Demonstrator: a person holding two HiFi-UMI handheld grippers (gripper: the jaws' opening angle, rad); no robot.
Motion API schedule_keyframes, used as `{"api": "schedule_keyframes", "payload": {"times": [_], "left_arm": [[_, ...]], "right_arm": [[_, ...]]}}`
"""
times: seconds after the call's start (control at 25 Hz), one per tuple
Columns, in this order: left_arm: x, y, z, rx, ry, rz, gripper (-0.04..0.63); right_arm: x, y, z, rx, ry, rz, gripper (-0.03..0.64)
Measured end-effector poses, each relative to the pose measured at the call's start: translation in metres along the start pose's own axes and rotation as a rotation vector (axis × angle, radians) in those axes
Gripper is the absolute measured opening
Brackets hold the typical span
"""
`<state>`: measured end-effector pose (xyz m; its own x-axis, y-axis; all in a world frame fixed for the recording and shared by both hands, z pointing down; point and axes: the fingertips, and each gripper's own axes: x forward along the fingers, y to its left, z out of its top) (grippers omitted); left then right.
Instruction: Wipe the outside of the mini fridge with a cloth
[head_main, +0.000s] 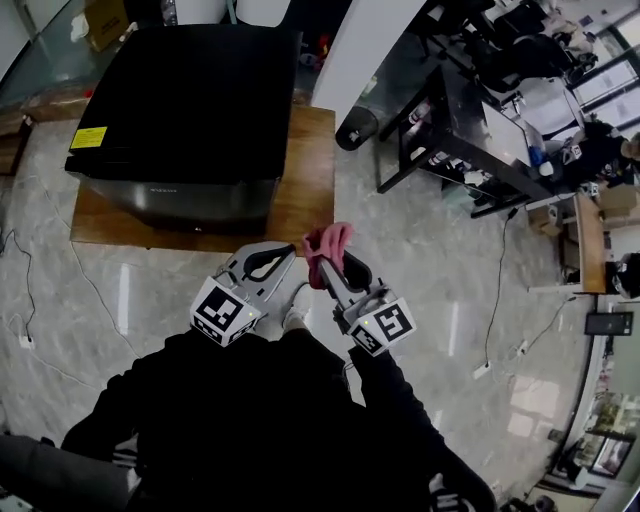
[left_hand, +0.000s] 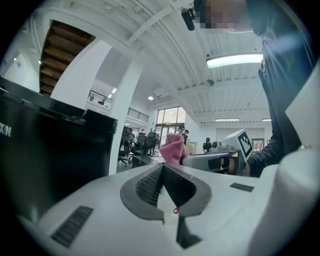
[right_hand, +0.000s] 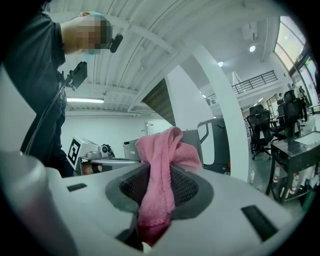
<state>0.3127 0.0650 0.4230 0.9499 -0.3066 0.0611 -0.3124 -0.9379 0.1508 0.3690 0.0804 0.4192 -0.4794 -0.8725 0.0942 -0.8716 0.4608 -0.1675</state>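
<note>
At 11 o'clock the mini fridge (head_main: 190, 110) sits on its wooden worktop (head_main: 305, 190). The left claw (head_main: 278, 256) is pressed together and empty. The right claw (head_main: 325, 265) is clamped on the pink cloth (head_main: 328, 243), apart from the fridge; wiping seemingly hasn't begun.

- Mini fridge (head_main: 185, 95) took up most of the table (head_main: 305, 190). Bare wood was left only as a strip on its right and a thin one in front.
- Open gap lay between the fridge front and the two hand-held grippers, over the table's near edge.
- Left hand-held gripper (head_main: 288, 251) and right hand-held gripper (head_main: 322, 262) sat close side by side. The cloth (head_main: 328, 243) bunched in the right one narrowed the gap between them.
- Fridge top was flat with open air above it.
- Right of the table was open floor (head_main: 420, 250), then a white column (head_main: 365, 40) and a black desk frame (head_main: 440, 130) blocked further.
- Left of the table, thin cables (head_main: 90, 285) lay on the floor.
</note>
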Motion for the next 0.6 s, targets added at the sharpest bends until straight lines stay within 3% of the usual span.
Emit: {"api": "schedule_keyframes", "payload": {"times": [0.32, 0.6], "left_arm": [[-0.03, -0.062, 0.004, 0.015, -0.015, -0.057, 0.006], [-0.079, -0.124, 0.006, 0.021, -0.047, -0.008, 0.006]], "right_arm": [[-0.057, 0.051, 0.007, -0.003, -0.032, -0.034, 0.117], [-0.112, 0.11, 0.008, -0.03, -0.052, 0.01, 0.117]]}}
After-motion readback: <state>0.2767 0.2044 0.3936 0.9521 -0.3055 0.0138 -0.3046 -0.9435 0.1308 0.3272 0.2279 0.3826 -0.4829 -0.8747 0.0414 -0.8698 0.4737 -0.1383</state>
